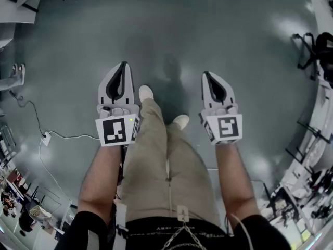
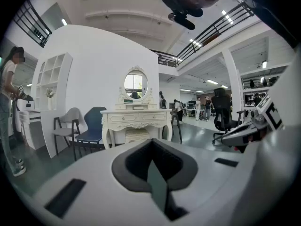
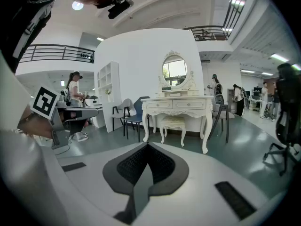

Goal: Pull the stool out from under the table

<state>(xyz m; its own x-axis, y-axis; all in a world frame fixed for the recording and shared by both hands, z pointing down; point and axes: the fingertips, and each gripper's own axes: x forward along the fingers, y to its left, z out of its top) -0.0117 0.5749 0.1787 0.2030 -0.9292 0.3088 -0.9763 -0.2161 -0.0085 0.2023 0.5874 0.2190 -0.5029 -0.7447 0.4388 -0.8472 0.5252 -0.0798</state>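
Note:
A cream dressing table (image 3: 178, 105) with an oval mirror stands some way ahead across the green floor. The small cream stool (image 3: 173, 123) sits tucked between its legs. In the left gripper view the same table (image 2: 136, 118) and stool (image 2: 137, 135) appear far off. My left gripper (image 1: 124, 66) and right gripper (image 1: 206, 75) are held side by side in front of the person's legs, above the bare floor. Both are shut and hold nothing, seen along the jaws as the left gripper (image 2: 151, 142) and the right gripper (image 3: 146, 147). Neither is near the stool.
A grey chair (image 2: 66, 124) and a blue chair (image 2: 91, 126) stand left of the table by a white shelf (image 2: 51, 79). A person (image 2: 9, 102) stands at far left. A black office chair (image 3: 284, 126) is on the right. A cable (image 1: 47, 137) lies on the floor.

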